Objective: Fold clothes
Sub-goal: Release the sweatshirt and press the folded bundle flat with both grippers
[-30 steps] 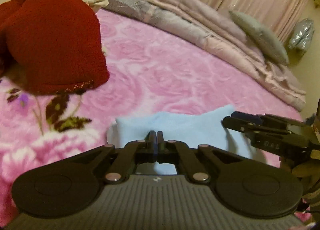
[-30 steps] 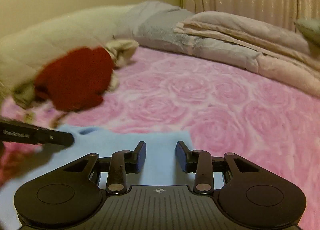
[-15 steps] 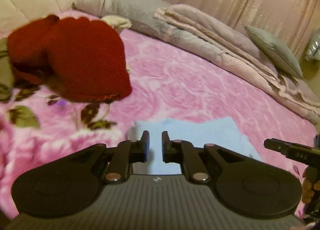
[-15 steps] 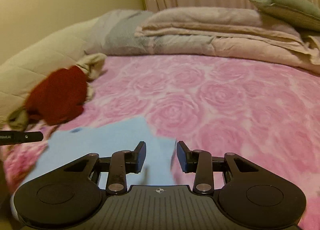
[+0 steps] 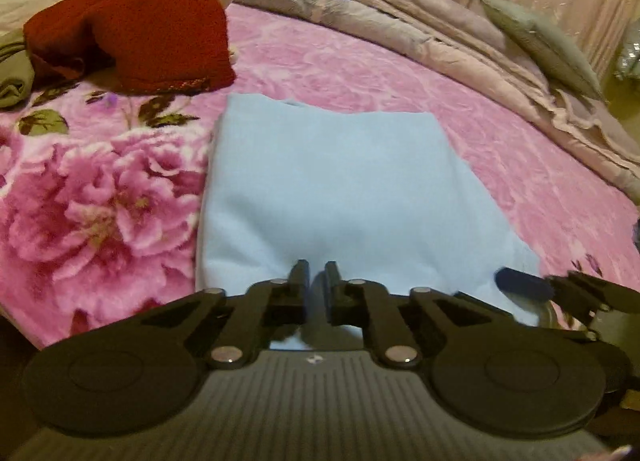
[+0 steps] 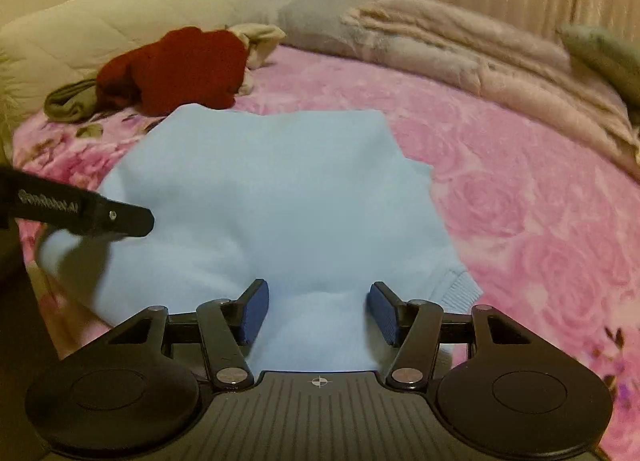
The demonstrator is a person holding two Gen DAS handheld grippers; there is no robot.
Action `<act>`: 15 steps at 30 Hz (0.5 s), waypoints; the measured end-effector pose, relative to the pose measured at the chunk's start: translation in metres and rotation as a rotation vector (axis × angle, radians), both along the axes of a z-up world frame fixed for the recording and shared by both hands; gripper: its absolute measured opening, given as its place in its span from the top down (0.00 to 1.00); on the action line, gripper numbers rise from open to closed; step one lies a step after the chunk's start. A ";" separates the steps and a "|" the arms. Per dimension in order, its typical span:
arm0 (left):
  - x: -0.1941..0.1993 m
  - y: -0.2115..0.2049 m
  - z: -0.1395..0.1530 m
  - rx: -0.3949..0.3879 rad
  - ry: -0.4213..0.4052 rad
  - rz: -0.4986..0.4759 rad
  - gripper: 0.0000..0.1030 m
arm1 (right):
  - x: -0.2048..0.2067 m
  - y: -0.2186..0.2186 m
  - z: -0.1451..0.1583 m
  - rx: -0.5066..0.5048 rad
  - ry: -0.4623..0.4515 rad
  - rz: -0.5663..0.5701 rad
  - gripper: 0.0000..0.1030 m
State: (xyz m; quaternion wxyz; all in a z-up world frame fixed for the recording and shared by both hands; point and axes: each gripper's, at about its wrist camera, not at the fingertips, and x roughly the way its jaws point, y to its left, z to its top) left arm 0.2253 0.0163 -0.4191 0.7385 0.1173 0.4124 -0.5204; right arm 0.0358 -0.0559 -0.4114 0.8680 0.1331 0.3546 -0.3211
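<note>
Light-blue garment [image 5: 340, 197]: was laid flat on the bed [image 5: 360, 57], on the pink rose-patterned blanket, its side edges turned in to a tidy rectangle, so that a further fold could be taken across it; a ribbed cuff [image 6: 458, 289] was seen jutting out at the near right edge.
Left claw [image 5: 316, 281]: was held over the near hem, its tips brought close with only a thin slit between; no cloth was seen pinched in it.
Right claw [image 6: 318, 307]: was spread wide, released, and poised low over the near edge, as if placed to take the hem.
Red knit garment [image 5: 160, 33]: was left heaped beyond the blue one, apart from it, beside an olive cloth [image 5: 14, 73].
Writing: white lettering was printed on the left claw's finger in the right wrist view; it was too blurred to be read surely.
</note>
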 end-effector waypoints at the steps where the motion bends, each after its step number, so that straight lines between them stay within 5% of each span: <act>1: -0.001 0.002 0.004 -0.001 0.001 0.006 0.94 | -0.005 0.002 0.004 0.000 -0.012 -0.005 0.45; 8: -0.022 0.052 0.020 -0.060 -0.031 0.034 0.94 | -0.040 0.020 0.035 0.004 -0.099 -0.038 0.45; 12: -0.018 0.054 0.001 -0.031 -0.009 0.068 0.95 | -0.034 0.021 0.007 0.009 -0.010 -0.042 0.45; 15: -0.024 0.051 0.017 -0.001 -0.033 0.075 0.95 | -0.035 0.022 0.019 0.022 0.003 -0.044 0.45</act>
